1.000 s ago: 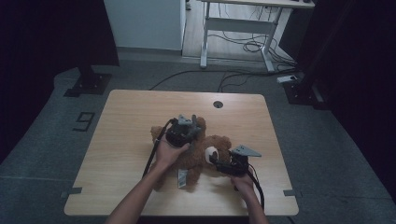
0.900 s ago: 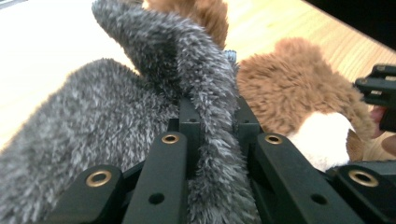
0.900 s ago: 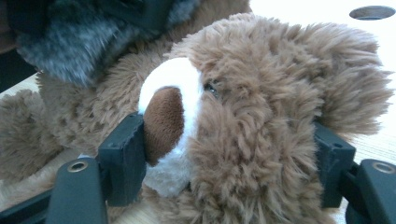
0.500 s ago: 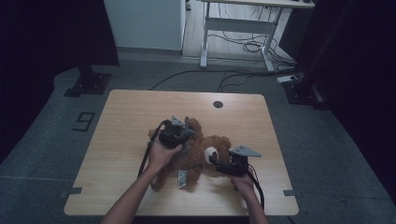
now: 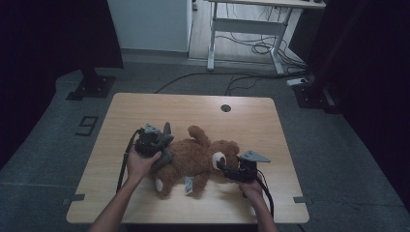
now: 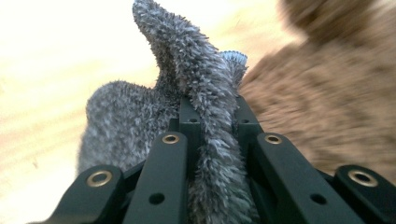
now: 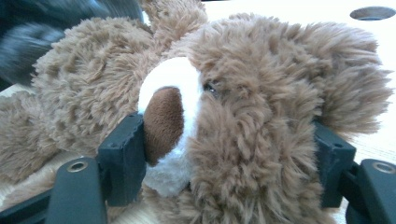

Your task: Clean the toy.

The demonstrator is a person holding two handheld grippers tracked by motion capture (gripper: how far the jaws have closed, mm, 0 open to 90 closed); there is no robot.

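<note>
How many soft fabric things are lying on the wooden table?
2. A brown teddy bear lies across the table's middle, its head clamped by the right gripper. A grey fuzzy cloth piece sits by its left end, pinched by the left gripper.

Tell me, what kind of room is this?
Probably a lab or recording studio, not a home: dark curtains ring a lone wooden table, cables trail over the grey floor, and a height-adjustable desk stands behind.
</note>
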